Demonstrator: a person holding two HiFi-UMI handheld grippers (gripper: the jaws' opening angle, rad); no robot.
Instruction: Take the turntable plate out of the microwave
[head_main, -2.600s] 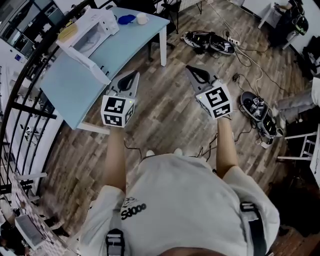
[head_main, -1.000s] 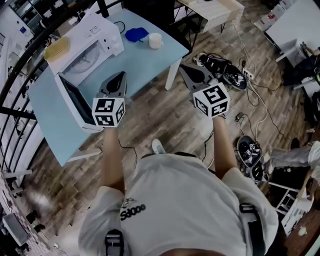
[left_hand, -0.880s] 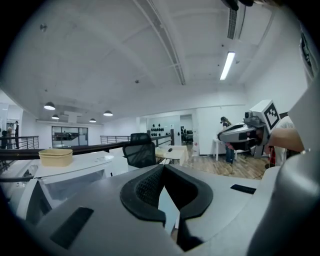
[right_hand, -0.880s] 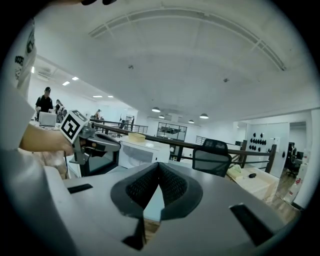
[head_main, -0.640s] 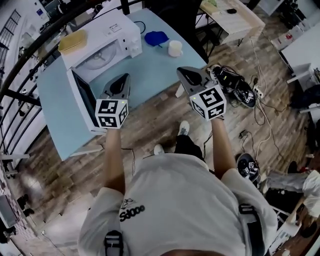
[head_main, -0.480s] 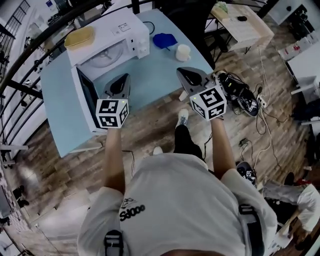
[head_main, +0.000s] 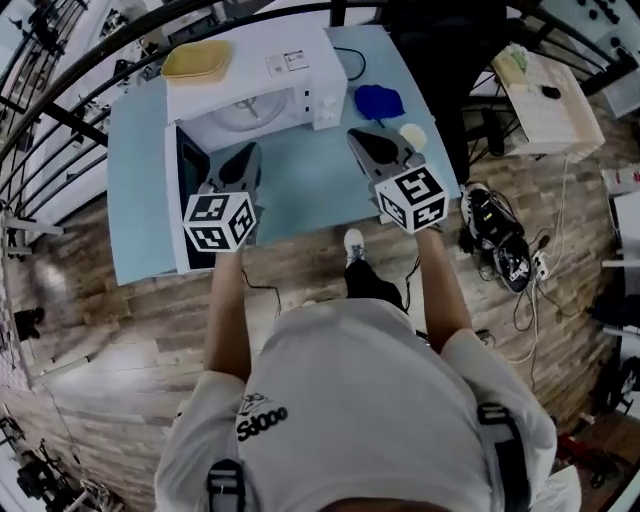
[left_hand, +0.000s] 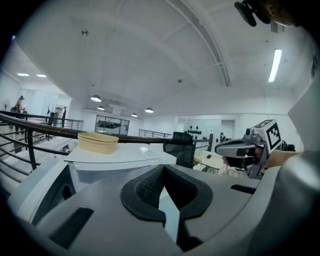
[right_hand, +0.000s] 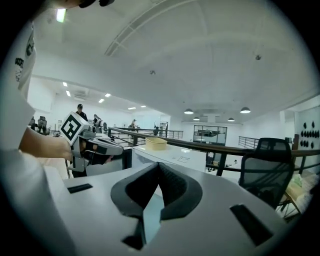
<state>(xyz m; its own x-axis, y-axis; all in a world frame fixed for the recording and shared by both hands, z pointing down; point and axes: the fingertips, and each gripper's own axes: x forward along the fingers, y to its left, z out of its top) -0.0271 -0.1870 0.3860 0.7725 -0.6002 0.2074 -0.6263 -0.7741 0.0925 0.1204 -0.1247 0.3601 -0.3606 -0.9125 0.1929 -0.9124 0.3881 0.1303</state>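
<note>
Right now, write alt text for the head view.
From above, a person holds the left gripper and right gripper, both shut, toward an open white microwave on a light-blue table, the turntable plate inside it. A yellow container sits on top.

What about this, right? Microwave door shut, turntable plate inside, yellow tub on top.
No: the door stands open, as the head view shows. The turntable plate is inside the microwave and the yellow tub sits on top.

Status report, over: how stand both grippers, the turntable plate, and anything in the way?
Both shut, empty: left gripper, right gripper, short of microwave. Turntable plate inside, untouched. Door open, nothing seen blocking.
</note>
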